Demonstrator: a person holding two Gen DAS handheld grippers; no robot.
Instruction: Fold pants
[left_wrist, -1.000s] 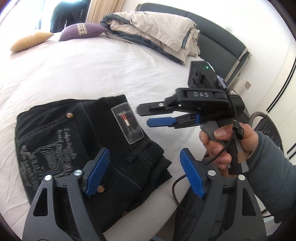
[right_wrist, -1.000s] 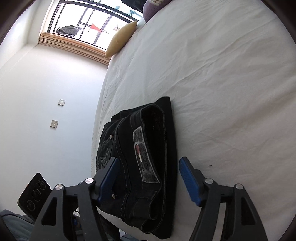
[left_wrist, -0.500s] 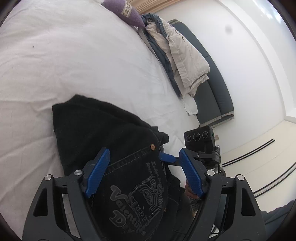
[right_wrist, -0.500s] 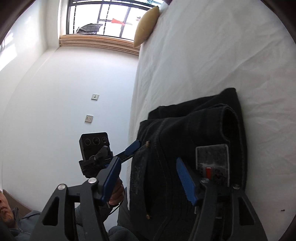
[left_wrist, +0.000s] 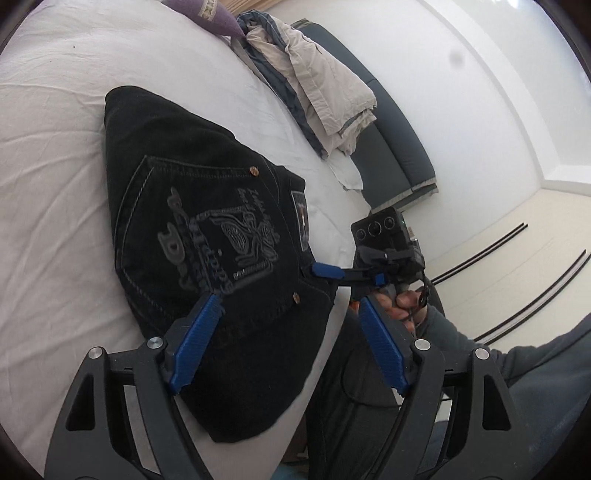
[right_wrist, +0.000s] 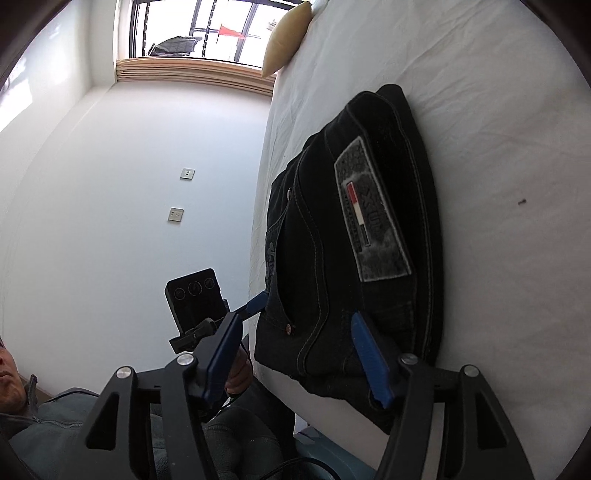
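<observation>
- Black pants (left_wrist: 207, 236), folded into a compact stack, lying on the white bed (left_wrist: 44, 192) at its near edge, back pocket embroidery up.
- Left gripper (left_wrist: 286, 347) over the near end of the stack, jaws wide, nothing between the blue pads; left pad above the pocket area, right pad past the stack's edge.
- Right gripper (right_wrist: 295, 354) at the waistband end, jaws wide and holding nothing; right pad over the dark denim, left pad off the bed's side.
- In the left view, right gripper's blue fingertip (left_wrist: 327, 270) touching or just beside the pants' edge near the waistband; contact itself hard to tell.
- In the right view, left gripper's blue fingertip (right_wrist: 256, 303) just at the pocket side of the stack.
- Compared with half a second ago: pants sitting farther up in the left view, with the whole pocket design and the far corner now visible; waistband patch (right_wrist: 371, 210) now clear of the right pad and seen in full.
- Compared with a second ago: both grippers closer to the pants and flanking them from opposite sides, rather than set apart beside the bed.
- Beige and grey clothes (left_wrist: 317, 77) heaped farther along the bed, well apart from the pants; purple pillow (left_wrist: 214, 18) beyond them.
- Yellow pillow (right_wrist: 286, 37) at the bed's far end, near the window (right_wrist: 192, 33).
</observation>
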